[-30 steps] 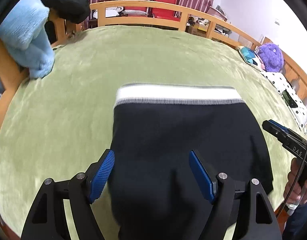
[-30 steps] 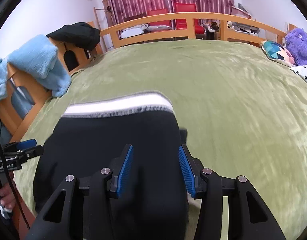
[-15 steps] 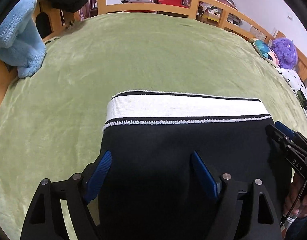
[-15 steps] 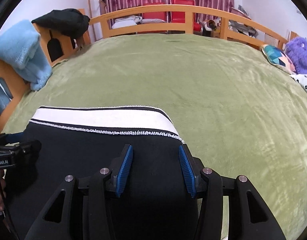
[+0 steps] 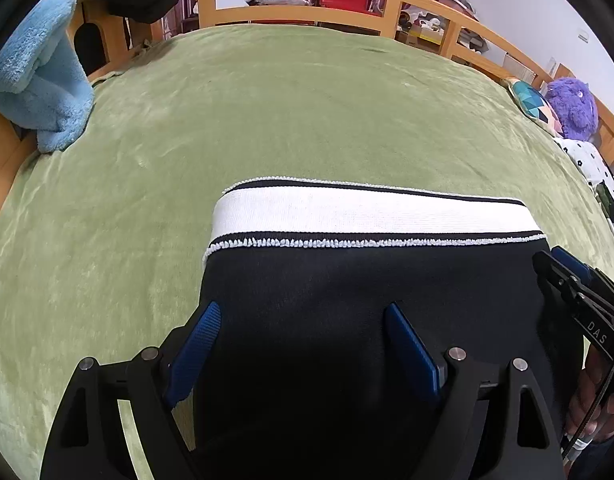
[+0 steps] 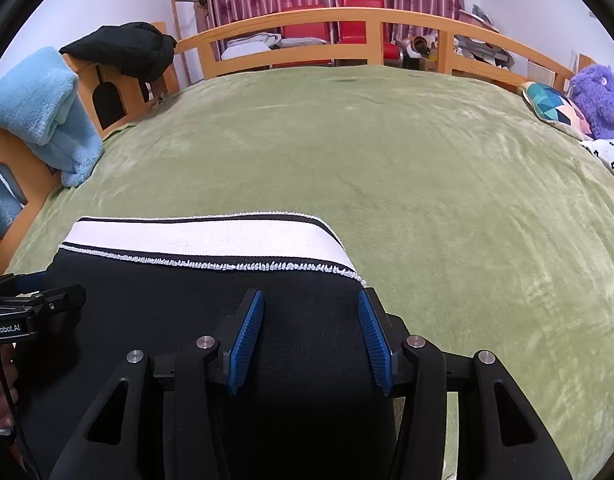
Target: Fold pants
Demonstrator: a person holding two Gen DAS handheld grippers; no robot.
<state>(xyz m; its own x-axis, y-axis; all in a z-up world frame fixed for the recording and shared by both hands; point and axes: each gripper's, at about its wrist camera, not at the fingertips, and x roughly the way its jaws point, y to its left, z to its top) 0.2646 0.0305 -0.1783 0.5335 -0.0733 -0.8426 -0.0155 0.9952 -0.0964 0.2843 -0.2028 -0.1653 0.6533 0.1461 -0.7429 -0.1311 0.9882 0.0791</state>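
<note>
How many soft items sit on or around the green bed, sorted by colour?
Black: 2, the pants and the garment on the corner post
Light blue: 1, the towel
Purple: 1, the plush toy
Multicoloured: 1, the geometric cushion
Total: 5

A green-blanketed bed carries black pants and 1 patterned cushion.

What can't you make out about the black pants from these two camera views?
- Pants legs: cut off by the bottom edge in both views, hidden behind each claw's frame.
- Fold count: layers cannot be told.
- Left claw contact: pads stand apart, cloth beneath; touching unclear.
- Right claw: same doubt.
</note>
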